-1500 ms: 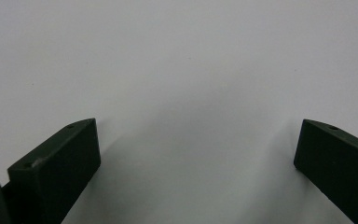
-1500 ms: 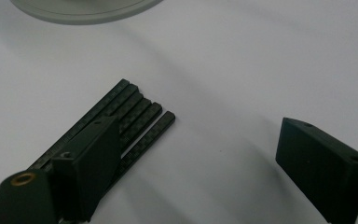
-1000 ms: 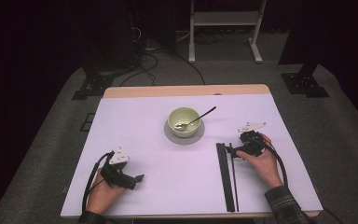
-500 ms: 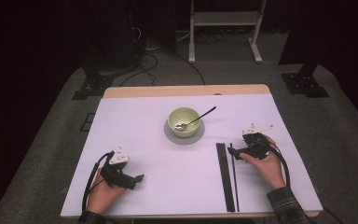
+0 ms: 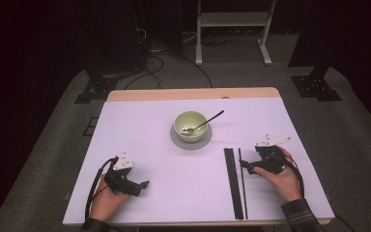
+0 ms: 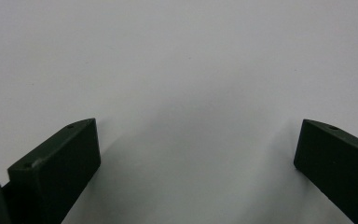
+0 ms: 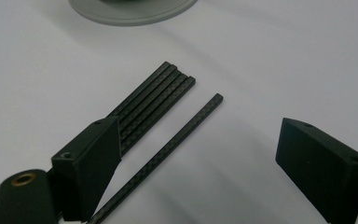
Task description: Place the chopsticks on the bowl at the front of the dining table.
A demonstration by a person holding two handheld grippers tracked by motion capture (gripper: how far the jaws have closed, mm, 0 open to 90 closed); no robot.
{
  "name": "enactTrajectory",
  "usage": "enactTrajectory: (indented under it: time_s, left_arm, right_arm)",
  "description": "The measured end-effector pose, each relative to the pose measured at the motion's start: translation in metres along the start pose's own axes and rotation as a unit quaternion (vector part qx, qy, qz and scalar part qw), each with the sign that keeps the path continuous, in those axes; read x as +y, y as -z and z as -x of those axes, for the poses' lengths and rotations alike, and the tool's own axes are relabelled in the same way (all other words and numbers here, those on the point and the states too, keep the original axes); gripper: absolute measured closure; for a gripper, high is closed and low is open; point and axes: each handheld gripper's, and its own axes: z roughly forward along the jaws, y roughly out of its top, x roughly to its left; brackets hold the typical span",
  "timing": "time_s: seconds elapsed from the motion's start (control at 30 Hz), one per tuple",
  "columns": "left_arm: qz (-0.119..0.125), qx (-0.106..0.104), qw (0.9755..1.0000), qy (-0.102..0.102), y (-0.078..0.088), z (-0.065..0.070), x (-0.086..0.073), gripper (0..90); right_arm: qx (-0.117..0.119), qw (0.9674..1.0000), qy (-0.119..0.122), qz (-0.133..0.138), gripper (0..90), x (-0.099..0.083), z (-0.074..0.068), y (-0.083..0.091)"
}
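Resting at the lower left of the high view, the left gripper [image 5: 144, 184] sits in the person's left hand [image 5: 107, 200] on the white table cover [image 5: 140, 125]; in the left gripper view its jaws stand wide apart over bare white surface, with nothing between them. At the lower right of the high view the right gripper [image 5: 243, 166] lies in the right hand [image 5: 281, 176], its tips pointing toward the frame's centre. In the right gripper view its jaws are also spread wide, and a single black stick [image 7: 168, 147] runs up between them from the lower left, untouched by the far jaw and passing close by the near one. Just beside it, toward the upper left of that view, a bundle of black sticks [image 7: 154, 100] lies packed side by side; the high view shows the bundle [image 5: 233, 181] and the lone stick [image 5: 242, 181] as long parallel lines, slightly apart. Farther up, near the middle of the high view, a pale green bowl [image 5: 190, 124] stands on a grey round saucer [image 5: 191, 142], with a spoon [image 5: 205, 122] leaning in it, handle toward the upper right. Beyond the table's wooden far edge [image 5: 193, 93] lie dark floor and cables.
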Motion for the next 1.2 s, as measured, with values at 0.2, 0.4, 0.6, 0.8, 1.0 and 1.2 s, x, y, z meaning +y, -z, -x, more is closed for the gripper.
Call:
enactTrajectory:
  time_s: [0.2, 0.4, 0.6, 0.8, 1.0, 1.2]
  left_arm:
    - [0.0, 0.0, 1.0, 0.0, 0.0, 0.0, 0.0, 0.0]
    - [0.0, 0.0, 1.0, 0.0, 0.0, 0.0, 0.0, 0.0]
    - [0.0, 0.0, 1.0, 0.0, 0.0, 0.0, 0.0, 0.0]
    - [0.0, 0.0, 1.0, 0.0, 0.0, 0.0, 0.0, 0.0]
    - [0.0, 0.0, 1.0, 0.0, 0.0, 0.0, 0.0, 0.0]
    - [0.0, 0.001, 1.0, 0.0, 0.0, 0.0, 0.0, 0.0]
  right_arm:
    - [0.004, 1.0, 0.002, 0.0, 12.4, -0.007, -0.007, 0.008]
    - [0.006, 1.0, 0.001, 0.004, 12.4, -0.013, -0.012, 0.017]
    - [0.01, 0.9999, 0.002, 0.004, 12.4, -0.023, -0.017, 0.025]
    - [0.017, 0.9998, 0.004, 0.002, 12.4, -0.031, -0.025, 0.031]
    - [0.025, 0.9996, 0.014, -0.002, 12.4, -0.038, -0.037, 0.036]
    - [0.036, 0.999, 0.025, -0.012, 12.4, -0.048, -0.052, 0.039]
